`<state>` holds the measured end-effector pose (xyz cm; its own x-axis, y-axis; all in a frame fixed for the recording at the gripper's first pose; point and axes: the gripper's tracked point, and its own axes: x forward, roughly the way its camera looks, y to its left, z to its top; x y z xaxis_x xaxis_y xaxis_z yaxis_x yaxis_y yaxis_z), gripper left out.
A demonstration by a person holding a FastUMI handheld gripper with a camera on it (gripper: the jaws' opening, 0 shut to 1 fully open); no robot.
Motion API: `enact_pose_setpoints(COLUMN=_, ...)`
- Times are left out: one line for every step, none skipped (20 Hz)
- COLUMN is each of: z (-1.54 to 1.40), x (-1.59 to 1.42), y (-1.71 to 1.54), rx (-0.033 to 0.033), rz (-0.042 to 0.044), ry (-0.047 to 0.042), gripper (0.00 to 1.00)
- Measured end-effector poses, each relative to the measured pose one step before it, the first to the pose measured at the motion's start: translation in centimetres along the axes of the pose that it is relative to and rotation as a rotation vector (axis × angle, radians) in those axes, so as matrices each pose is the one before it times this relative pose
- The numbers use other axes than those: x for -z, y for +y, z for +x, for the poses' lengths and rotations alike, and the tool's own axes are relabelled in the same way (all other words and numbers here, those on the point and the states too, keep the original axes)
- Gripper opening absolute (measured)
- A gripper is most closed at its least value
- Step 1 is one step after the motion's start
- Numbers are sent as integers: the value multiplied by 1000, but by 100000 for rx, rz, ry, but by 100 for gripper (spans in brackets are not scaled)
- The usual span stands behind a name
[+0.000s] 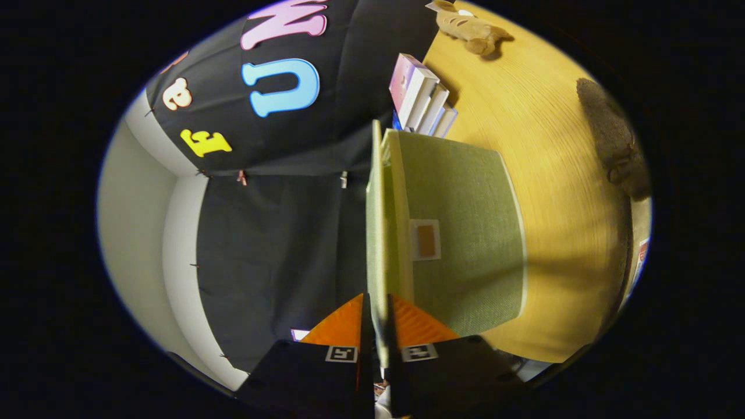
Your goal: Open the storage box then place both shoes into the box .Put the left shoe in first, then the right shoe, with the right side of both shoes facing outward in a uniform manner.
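1. Gripper view: the camera is rolled sideways, so the wooden surface (559,174) stands like a wall on one side and the booth's black cloth wall (273,233) on the other.
2. Gripper (378,331): the fingers are clenched on the thin edge of the storage box lid (375,233), one finger on each face, almost no gap between them. Both appear to press on the panel.
3. Key relation: the lid's long axis runs straight ahead from the fingers, edge-on to the camera, so it reads as a narrow pale-green strip. It stands roughly at right angles to the surface, part-way swung off the box.
4. Storage box (465,244): just beside the lid, on the surface side of the fingers. Pale green woven fabric, lighter piping along its edges, a small pale-framed label window with an orange-brown insert on the face turned to the camera. The lid meets the box along the near edge; the hinge line I cannot make out.
5. Judgement: step in hand is the opening; the next swing should carry the lid away from the box, toward the cloth wall side.
6. Beyond the box: a row of standing books (422,96), touching or just behind the box's far end. Farther off, a tan plush toy (468,26).
7. Dark fuzzy object (614,139) well apart on the surface, possibly a shoe; too blurred to be sure.
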<state>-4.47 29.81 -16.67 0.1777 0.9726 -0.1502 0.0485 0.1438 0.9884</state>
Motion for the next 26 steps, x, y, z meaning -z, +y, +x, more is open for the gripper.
enact_pose_setpoints(z=617, x=258, y=-65, rx=2231, rz=-1787, ry=-209, gripper=7)
enact_pose_setpoints(z=11, x=252, y=290, rx=864, rz=-1115, ry=895, gripper=5)
enact_pose_setpoints(z=-78, x=202, y=757, rx=-225, rz=244, ry=846, gripper=5)
enact_pose_setpoints(z=150, x=-173, y=917, rx=-189, rz=-300, ry=-94, gripper=5)
enact_pose_setpoints(z=92, x=-362, y=802, rx=997, rz=-1313, ry=-730, gripper=5)
enact_pose_setpoints(z=113, x=-259, y=873, rx=1259, rz=-2075, ry=-417, gripper=5)
enact_pose_setpoints(z=148, x=-34, y=907, rx=1585, rz=-1837, ry=408, gripper=5)
enact_pose_setpoints(z=217, x=-52, y=945, rx=2085, rz=-1367, ry=588, gripper=5)
enact_pose_setpoints(z=267, x=-58, y=1010, rx=2704, rz=-1558, ry=547, gripper=5)
enact_pose_setpoints(z=300, x=-114, y=734, rx=3932, rz=-1794, ry=684, gripper=5)
enact_pose_setpoints(z=464, x=-49, y=916, rx=3456, rz=-2169, ry=771, gripper=5)
enact_pose_setpoints(z=404, x=-114, y=1242, rx=2539, rz=-2431, ry=168, gripper=5)
enact_pose_setpoints(z=464, x=-245, y=1611, rx=1029, rz=-2232, ry=-482, gripper=5)
enact_pose_setpoints(z=505, x=-133, y=1753, rx=213, rz=-930, ry=-698, gripper=5)
enact_pose_setpoints(z=597, x=-144, y=1985, rx=-1273, rz=83, ry=-327, gripper=6)
enact_pose_setpoints(z=518, x=171, y=2066, rx=-2248, rz=-117, ry=77, gripper=6)
enact_pose_setpoints(z=1132, x=168, y=1674, rx=-735, rz=-478, ry=44, gripper=6)
enact_pose_setpoints(z=1286, x=176, y=1388, rx=-117, rz=-1445, ry=50, gripper=6)
enact_pose_setpoints(z=1361, x=117, y=1073, rx=-139, rz=-1439, ry=-238, gripper=7)
enact_pose_setpoints(z=1236, x=385, y=1090, rx=-515, rz=-825, ry=194, gripper=7)
enact_pose_setpoints(z=1826, x=419, y=947, rx=-289, rz=-308, ry=251, gripper=7)
enact_pose_setpoints(z=1537, x=374, y=680, rx=-220, rz=201, ry=-3, gripper=7)
enact_pose_setpoints(z=1358, x=411, y=537, rx=-202, rz=369, ry=122, gripper=7)
enact_pose_setpoints(z=1594, x=345, y=329, rx=114, rz=243, ry=-11, gripper=7)
enact_pose_setpoints(z=1492, x=454, y=203, rx=491, rz=858, ry=20, gripper=7)
enact_pose_setpoints(z=1365, x=379, y=244, rx=-266, rz=393, ry=87, gripper=7)
